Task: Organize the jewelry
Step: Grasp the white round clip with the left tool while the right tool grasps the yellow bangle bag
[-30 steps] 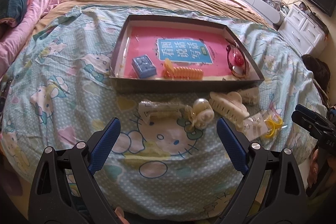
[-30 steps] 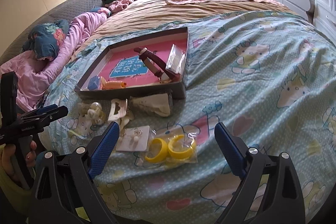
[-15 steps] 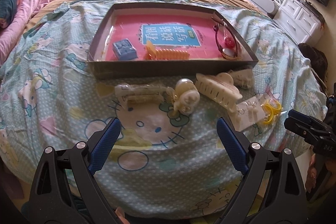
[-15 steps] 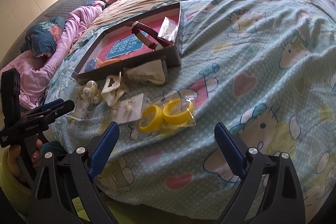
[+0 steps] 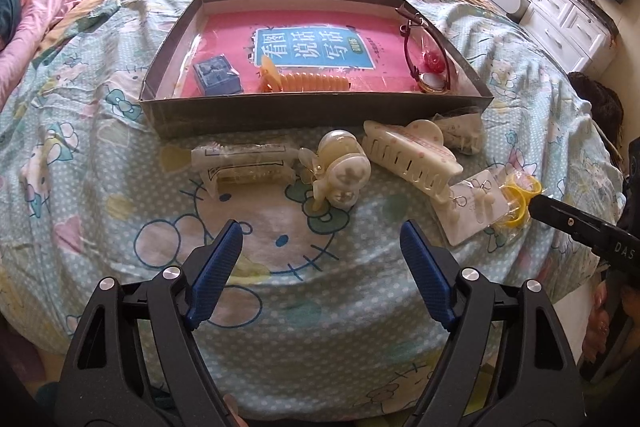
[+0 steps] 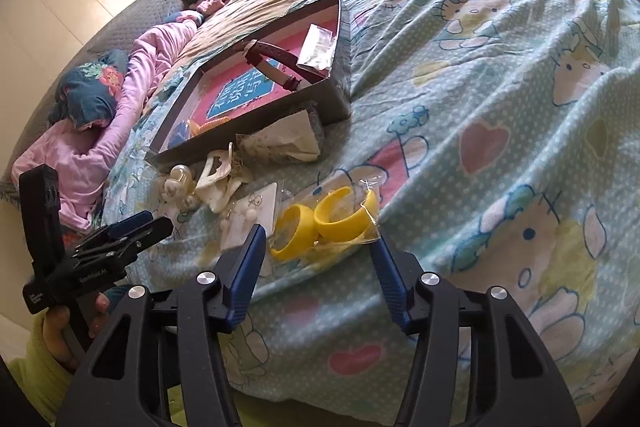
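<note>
**Both tongs low over the bed, nothing gripped**

Left tongs tilted down over the cartoon sheet, jaws just narrowed yet still wide apart, with only bare sheet between. Just ahead: a pale round clip, a bagged comb to its left, a cream claw clip to its right. Beyond these, the dark tray with a blue box, an orange coil and a red watch.

Right tongs tilted down too, jaws just closing, half-open and straddling the near edge of the bagged yellow hoops; not pressing on it. White earring card just left of the tips.

A hand in a yellow-green sleeve on the left handle, partly cut off. Crumpled packet by the tray hard to make out.
</note>
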Available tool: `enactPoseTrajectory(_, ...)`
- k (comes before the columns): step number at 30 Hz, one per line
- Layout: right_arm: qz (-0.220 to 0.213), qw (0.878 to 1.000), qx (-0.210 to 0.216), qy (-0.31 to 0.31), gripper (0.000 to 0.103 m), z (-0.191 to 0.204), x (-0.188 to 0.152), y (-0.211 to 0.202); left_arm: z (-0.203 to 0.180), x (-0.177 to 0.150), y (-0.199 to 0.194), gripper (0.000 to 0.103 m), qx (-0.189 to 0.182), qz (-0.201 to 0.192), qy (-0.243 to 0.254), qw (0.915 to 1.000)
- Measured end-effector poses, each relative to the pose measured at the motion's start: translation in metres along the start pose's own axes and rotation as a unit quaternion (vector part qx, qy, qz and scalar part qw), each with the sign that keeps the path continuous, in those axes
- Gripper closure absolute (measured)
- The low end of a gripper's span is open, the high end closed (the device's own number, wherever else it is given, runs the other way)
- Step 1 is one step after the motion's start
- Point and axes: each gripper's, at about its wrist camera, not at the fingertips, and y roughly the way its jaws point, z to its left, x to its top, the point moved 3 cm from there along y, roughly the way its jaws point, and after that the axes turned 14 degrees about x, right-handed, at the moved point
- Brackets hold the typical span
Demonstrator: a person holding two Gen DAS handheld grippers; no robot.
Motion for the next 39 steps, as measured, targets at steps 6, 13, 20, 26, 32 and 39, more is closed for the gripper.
enactPoseTrajectory(6, -0.003, 1.0, 0.008, 0.008, 0.056, -0.004, 0.009, 0.009, -0.002, 0.004, 0.004, 0.03, 0.0, 0.001, -0.001, 1.0)
enactPoseTrajectory(13, -0.014, 0.999, 0.022, 0.037, 0.069, -0.019, 0.024, 0.019, -0.005, 0.013, 0.011, 0.03, 0.002, -0.001, -0.009, 1.0)
enactPoseTrajectory(20, -0.028, 0.998, 0.03, 0.041, 0.071, -0.027, 0.034, 0.016, -0.004, 0.02, 0.023, 0.03, 0.001, 0.008, -0.022, 0.9997)
enactPoseTrajectory(26, -0.046, 0.998, 0.016, 0.03, 0.071, -0.03, 0.046, 0.004, -0.005, 0.022, 0.033, 0.04, 0.002, 0.02, -0.029, 0.9994)
enactPoseTrajectory(32, -0.06, 0.998, -0.001, 0.013, 0.071, -0.029, 0.056, -0.006, -0.003, 0.026, 0.036, 0.077, 0.002, 0.021, -0.035, 0.9991)
enactPoseTrajectory(39, -0.067, 0.998, -0.012, -0.013, 0.071, -0.017, 0.063, -0.011, -0.005, 0.024, 0.023, 0.08, 0.001, 0.009, -0.019, 0.9998)
